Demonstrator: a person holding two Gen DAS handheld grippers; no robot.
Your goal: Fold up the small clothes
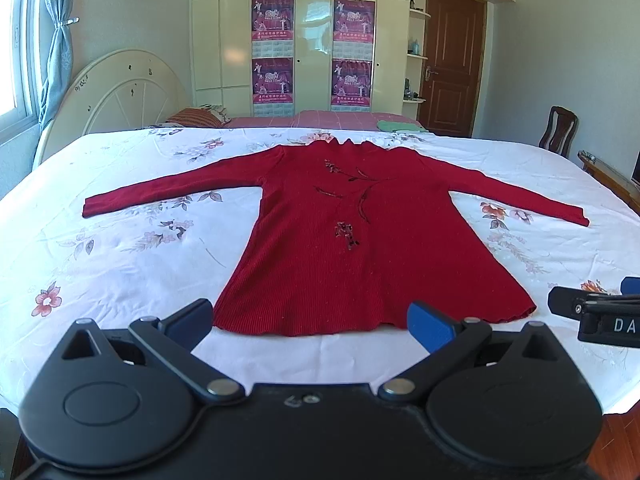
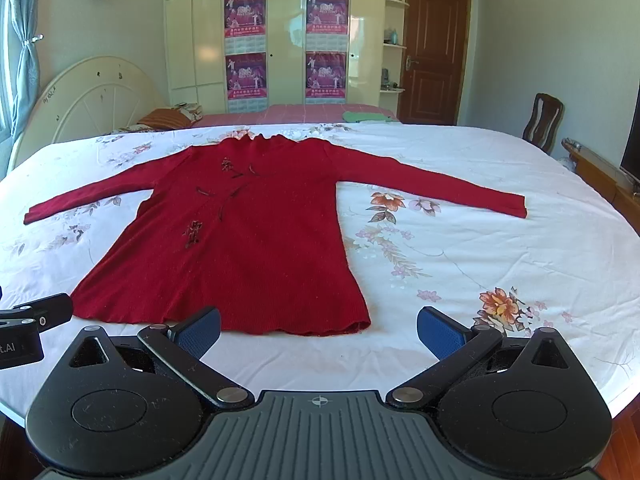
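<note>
A red long-sleeved knit sweater (image 1: 340, 240) lies flat and face up on the bed, sleeves spread to both sides, collar at the far end, hem nearest me. It also shows in the right wrist view (image 2: 240, 240). My left gripper (image 1: 316, 320) is open and empty, hovering just before the hem's middle. My right gripper (image 2: 320, 330) is open and empty, before the hem's right corner. The right gripper shows at the right edge of the left wrist view (image 1: 592, 304); the left gripper shows at the left edge of the right wrist view (image 2: 36, 316).
The white floral bedsheet (image 1: 120, 248) covers the bed. A headboard (image 1: 120, 96) stands far left, a wardrobe with posters (image 1: 312, 48) behind, a brown door (image 1: 452, 64) and a chair (image 1: 558, 130) at right. A green cloth (image 1: 400, 126) lies beyond the bed.
</note>
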